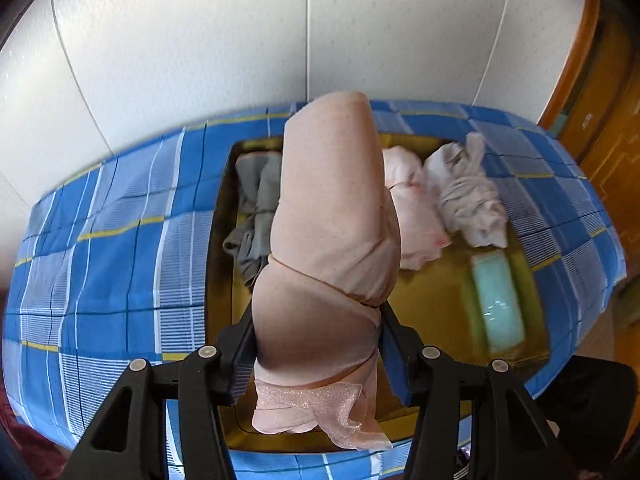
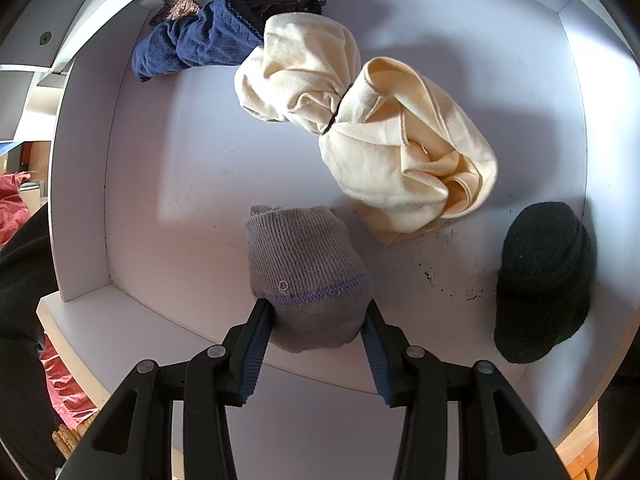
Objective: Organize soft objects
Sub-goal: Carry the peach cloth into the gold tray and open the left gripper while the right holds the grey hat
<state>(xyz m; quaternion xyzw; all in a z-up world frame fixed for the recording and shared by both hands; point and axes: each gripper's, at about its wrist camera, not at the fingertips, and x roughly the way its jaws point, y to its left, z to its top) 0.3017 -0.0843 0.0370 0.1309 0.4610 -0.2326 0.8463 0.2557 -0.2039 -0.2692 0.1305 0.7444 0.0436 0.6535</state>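
Pink rolled garment (image 1: 332, 216) clamped in left gripper (image 1: 316, 344) above the tray's (image 1: 432, 300) near edge, grey sock (image 2: 306, 276) pinched by right gripper (image 2: 316, 320) at the drawer's (image 2: 168, 184) front edge; lower each flat before letting go, clear of neighbours.
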